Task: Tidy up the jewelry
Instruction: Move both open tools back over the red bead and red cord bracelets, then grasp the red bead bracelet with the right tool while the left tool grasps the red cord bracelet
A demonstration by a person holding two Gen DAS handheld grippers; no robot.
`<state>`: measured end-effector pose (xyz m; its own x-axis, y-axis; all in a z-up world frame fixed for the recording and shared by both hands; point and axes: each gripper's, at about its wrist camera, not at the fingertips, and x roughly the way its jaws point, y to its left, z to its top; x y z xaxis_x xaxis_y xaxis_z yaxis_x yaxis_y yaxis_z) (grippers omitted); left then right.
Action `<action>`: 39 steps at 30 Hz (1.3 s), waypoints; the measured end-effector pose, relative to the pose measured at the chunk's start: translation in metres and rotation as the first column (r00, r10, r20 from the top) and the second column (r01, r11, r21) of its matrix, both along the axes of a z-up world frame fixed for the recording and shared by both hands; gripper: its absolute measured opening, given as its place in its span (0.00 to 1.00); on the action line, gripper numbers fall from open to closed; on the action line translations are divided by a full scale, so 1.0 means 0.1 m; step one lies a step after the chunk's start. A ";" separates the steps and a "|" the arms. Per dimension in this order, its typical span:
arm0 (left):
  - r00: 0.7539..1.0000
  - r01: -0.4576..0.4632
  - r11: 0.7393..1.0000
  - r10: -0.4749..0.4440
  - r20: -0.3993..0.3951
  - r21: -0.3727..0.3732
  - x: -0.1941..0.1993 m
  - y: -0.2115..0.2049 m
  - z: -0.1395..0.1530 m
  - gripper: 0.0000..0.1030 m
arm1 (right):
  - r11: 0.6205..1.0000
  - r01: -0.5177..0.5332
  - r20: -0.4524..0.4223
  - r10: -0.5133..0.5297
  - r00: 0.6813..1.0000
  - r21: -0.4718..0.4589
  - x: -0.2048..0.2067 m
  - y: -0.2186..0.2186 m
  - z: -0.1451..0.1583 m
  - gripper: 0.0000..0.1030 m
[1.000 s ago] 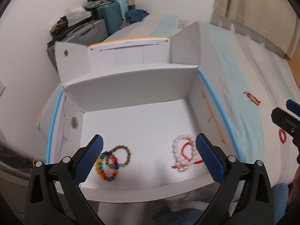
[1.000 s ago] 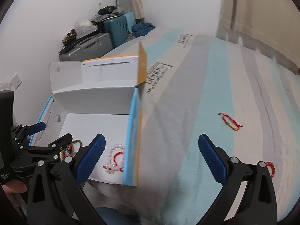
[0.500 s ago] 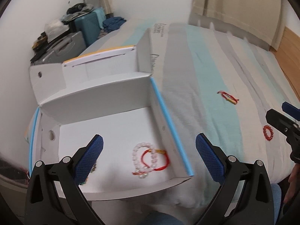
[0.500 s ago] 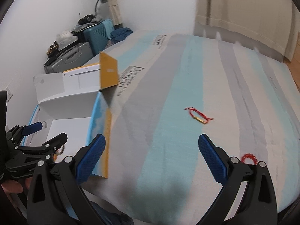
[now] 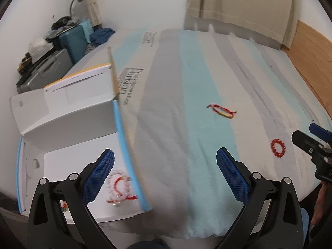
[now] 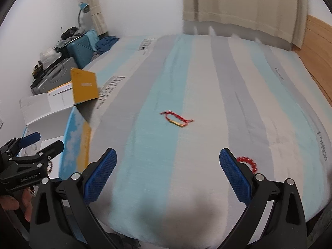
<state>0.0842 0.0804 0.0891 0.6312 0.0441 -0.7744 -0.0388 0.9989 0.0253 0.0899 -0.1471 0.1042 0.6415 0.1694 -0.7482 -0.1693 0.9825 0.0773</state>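
An open white box (image 5: 68, 159) with blue edges sits at the bed's left side. Inside it lie a white bead bracelet with a red cord (image 5: 119, 184) and a colourful bead bracelet (image 5: 64, 204), partly hidden. On the striped bedsheet lie a red string bracelet (image 5: 222, 111) (image 6: 176, 119) and a red bead bracelet (image 5: 278, 147) (image 6: 248, 162). My left gripper (image 5: 165, 174) is open above the box's right wall, holding nothing. My right gripper (image 6: 168, 173) is open over the sheet, its right finger beside the red bead bracelet.
The box's yellow flap (image 6: 84, 88) stands up at its far right corner. Suitcases (image 6: 83, 49) and clutter fill the far left corner by the wall. A beige curtain (image 6: 238, 6) hangs behind the bed. A wooden floor (image 5: 311, 62) shows at right.
Both grippers have swung to the right, away from the box interior and toward the bracelets on the sheet. Both stayed open and empty.
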 end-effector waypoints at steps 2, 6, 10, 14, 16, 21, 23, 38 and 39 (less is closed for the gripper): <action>1.000 0.014 1.000 -0.014 0.002 -0.004 0.06 -0.12 -0.03 0.94 | 1.000 0.020 0.000 -0.020 1.000 -0.002 -0.01 -0.15 -0.03 0.93; 0.999 0.049 0.999 -0.049 -0.010 -0.010 0.21 -0.37 -0.13 0.94 | 0.997 0.080 0.007 -0.080 0.997 0.000 -0.01 -0.46 -0.11 0.93; 0.997 0.076 0.997 -0.076 -0.023 -0.023 0.37 -0.59 -0.25 0.94 | 0.992 0.128 -0.009 -0.128 0.992 -0.006 0.06 -0.76 -0.25 0.93; 0.994 0.104 0.994 -0.105 -0.041 -0.019 0.57 -0.79 -0.40 0.94 | 0.985 0.169 -0.012 -0.170 0.985 -0.026 0.14 -0.98 -0.41 0.93; 0.992 0.112 0.993 -0.113 -0.048 -0.018 0.68 -0.87 -0.47 0.94 | 0.982 0.185 -0.012 -0.185 0.983 -0.048 0.19 -1.07 -0.51 0.93; 0.988 0.140 0.990 -0.141 -0.064 -0.028 1.00 -1.12 -0.73 0.94 | 0.964 0.251 -0.002 -0.252 0.968 -0.088 0.31 -1.28 -0.79 0.93; 0.988 0.141 0.989 -0.143 -0.065 -0.034 1.14 -1.20 -0.85 0.94 | 0.956 0.277 -0.018 -0.280 0.960 -0.098 0.39 -1.35 -0.98 0.93; 0.983 0.153 0.988 -0.148 -0.110 0.034 2.08 -1.53 -1.58 0.94 | 0.952 0.271 -0.099 -0.286 0.953 -0.139 0.84 -1.57 -1.65 0.92; 0.983 0.151 0.988 -0.145 -0.117 0.040 2.12 -1.54 -1.61 0.94 | 0.951 0.273 -0.110 -0.290 0.951 -0.147 0.87 -1.59 -1.69 0.92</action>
<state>0.2958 -0.0732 -0.0722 0.5422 -0.0037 -0.8402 0.1153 0.9909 0.0701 0.1772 -0.3061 -0.0646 0.5464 -0.1067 -0.8307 0.1182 0.9917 -0.0496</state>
